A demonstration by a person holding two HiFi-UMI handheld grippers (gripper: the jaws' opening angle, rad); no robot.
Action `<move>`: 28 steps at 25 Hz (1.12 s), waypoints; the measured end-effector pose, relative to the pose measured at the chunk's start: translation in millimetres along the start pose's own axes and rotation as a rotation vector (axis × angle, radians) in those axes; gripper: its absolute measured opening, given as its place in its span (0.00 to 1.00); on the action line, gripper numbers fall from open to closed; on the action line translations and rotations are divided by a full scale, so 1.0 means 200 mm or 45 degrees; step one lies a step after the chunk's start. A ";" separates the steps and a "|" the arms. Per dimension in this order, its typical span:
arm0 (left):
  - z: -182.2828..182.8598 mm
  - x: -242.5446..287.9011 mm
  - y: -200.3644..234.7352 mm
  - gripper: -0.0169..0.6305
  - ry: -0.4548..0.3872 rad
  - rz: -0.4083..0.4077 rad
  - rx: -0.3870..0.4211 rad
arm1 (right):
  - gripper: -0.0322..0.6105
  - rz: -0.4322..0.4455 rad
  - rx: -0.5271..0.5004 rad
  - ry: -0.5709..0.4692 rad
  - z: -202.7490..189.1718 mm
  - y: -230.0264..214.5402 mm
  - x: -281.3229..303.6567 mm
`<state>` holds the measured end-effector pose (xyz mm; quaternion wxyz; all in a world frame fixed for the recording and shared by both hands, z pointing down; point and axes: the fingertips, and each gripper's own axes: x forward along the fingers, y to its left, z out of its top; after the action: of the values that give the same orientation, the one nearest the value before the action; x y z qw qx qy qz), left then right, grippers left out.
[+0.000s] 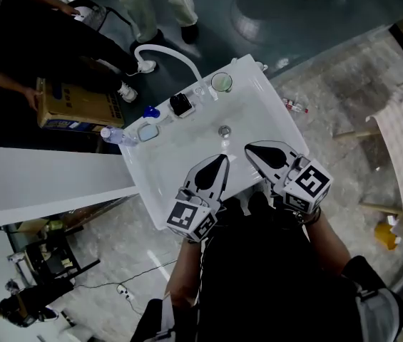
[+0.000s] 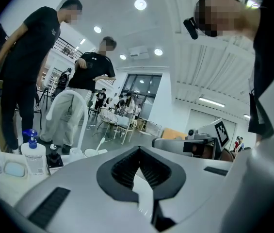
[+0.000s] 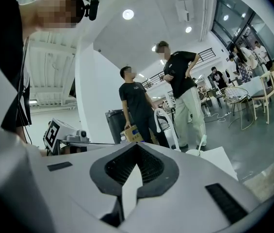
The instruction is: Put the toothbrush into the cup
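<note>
A white sink (image 1: 258, 112) fills the middle of the head view. The cup (image 1: 222, 83) stands on its far right corner. In the left gripper view a white toothbrush (image 2: 100, 142) leans upright out of the cup (image 2: 91, 152). The right gripper view shows the same toothbrush (image 3: 202, 141) in the cup (image 3: 193, 153). My left gripper (image 1: 220, 162) is shut and empty over the sink's near edge. My right gripper (image 1: 252, 150) is shut and empty beside it. Each gripper view shows its own jaws closed together, left gripper (image 2: 137, 150) and right gripper (image 3: 137, 148).
A curved white faucet (image 1: 167, 51) rises at the sink's back, above the drain (image 1: 224, 130). Along the back rim stand a black object (image 1: 180, 104), a blue-capped pump bottle (image 1: 151, 111), a soap dish (image 1: 148, 131) and a clear bottle (image 1: 113, 135). People stand beyond; one holds a cardboard box (image 1: 73, 105).
</note>
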<state>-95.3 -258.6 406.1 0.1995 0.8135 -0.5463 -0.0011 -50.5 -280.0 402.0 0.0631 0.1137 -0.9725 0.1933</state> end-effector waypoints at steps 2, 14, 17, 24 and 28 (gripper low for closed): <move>-0.01 0.00 -0.02 0.04 0.015 0.025 -0.013 | 0.07 0.017 0.012 0.002 -0.01 -0.02 -0.03; -0.08 -0.17 -0.11 0.04 0.004 0.132 -0.011 | 0.07 0.055 0.025 0.003 -0.11 -0.03 -0.09; -0.07 -0.25 -0.15 0.04 -0.014 0.108 -0.001 | 0.07 0.031 0.007 -0.011 -0.08 0.05 -0.11; -0.09 -0.55 -0.23 0.04 -0.069 0.058 0.038 | 0.07 -0.017 -0.055 -0.019 -0.14 0.38 -0.13; -0.15 -0.79 -0.24 0.04 -0.089 0.053 0.050 | 0.07 -0.032 -0.057 -0.030 -0.22 0.64 -0.13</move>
<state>-109.4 -93.5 383.2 0.1640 0.8051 -0.5698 -0.0147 -53.5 -142.7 391.3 0.0565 0.1268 -0.9757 0.1693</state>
